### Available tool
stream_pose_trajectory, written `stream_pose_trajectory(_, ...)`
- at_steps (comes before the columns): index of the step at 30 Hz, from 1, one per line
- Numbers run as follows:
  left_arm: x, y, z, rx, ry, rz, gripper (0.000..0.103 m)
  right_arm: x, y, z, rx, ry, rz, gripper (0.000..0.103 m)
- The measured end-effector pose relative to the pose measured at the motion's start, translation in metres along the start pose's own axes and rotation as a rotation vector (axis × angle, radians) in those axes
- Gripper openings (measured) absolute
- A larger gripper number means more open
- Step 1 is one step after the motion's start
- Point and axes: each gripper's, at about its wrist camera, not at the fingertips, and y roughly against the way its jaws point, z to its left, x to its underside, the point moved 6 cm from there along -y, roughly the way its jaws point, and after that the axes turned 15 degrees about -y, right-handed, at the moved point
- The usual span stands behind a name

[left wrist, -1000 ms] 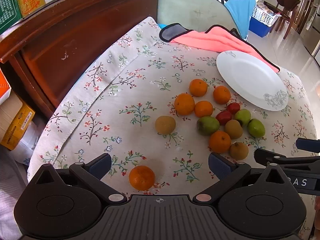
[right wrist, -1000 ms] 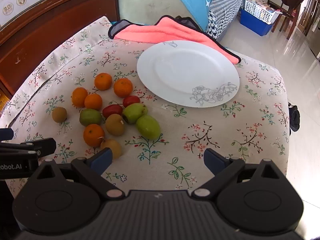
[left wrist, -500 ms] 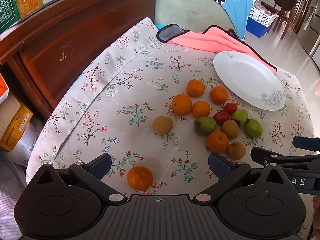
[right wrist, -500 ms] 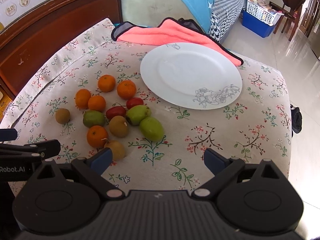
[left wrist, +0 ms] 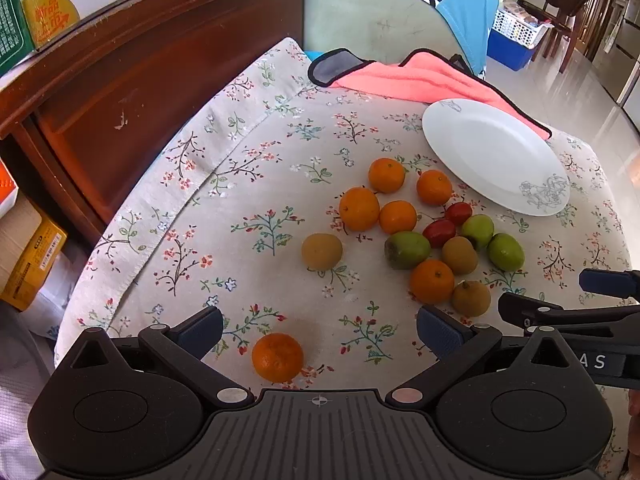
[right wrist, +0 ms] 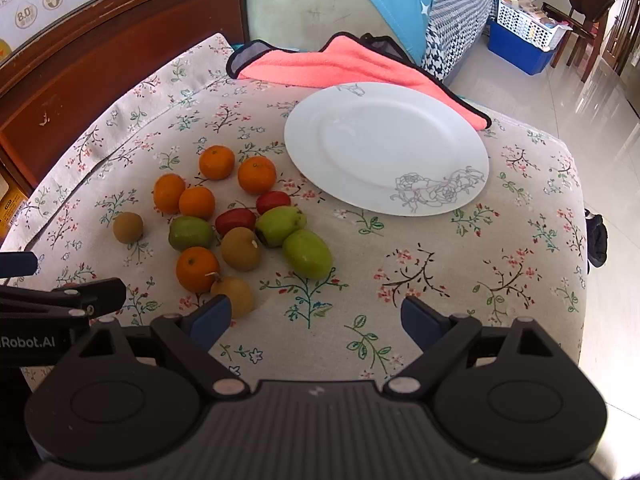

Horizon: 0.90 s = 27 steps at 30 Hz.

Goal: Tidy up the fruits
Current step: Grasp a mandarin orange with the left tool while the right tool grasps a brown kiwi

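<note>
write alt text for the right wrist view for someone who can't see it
A white plate sits bare on a floral tablecloth, with a cluster of oranges, green fruits, brown fruits and two small red fruits to its left. The right gripper hangs over the cloth, jaws wide but closing on nothing. A pink towel lies behind the plate.

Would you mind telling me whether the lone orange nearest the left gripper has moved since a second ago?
No. The lone orange sits by the same red-flowered sprig on the tablecloth as before.
</note>
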Motion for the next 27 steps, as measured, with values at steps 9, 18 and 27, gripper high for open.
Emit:
stream_pose_trajectory(9, 0.001, 0.002, 0.02, -0.002, 0.001, 0.005, 0.103, 0.0, 0.009, -0.008, -0.123, 0.021, -0.019, 0.092)
stream_pose_trajectory(18, 0.012, -0.004, 0.035, 0.015, -0.014, 0.014, 0.101, 0.012, 0.011, -0.019, -0.222, 0.1, -0.004, 0.08)
stream_pose_trajectory(27, 0.028, 0.009, 0.041, 0.077, -0.069, -0.032, 0.101, 0.019, 0.006, -0.009, -0.327, 0.16, 0.006, 0.066)
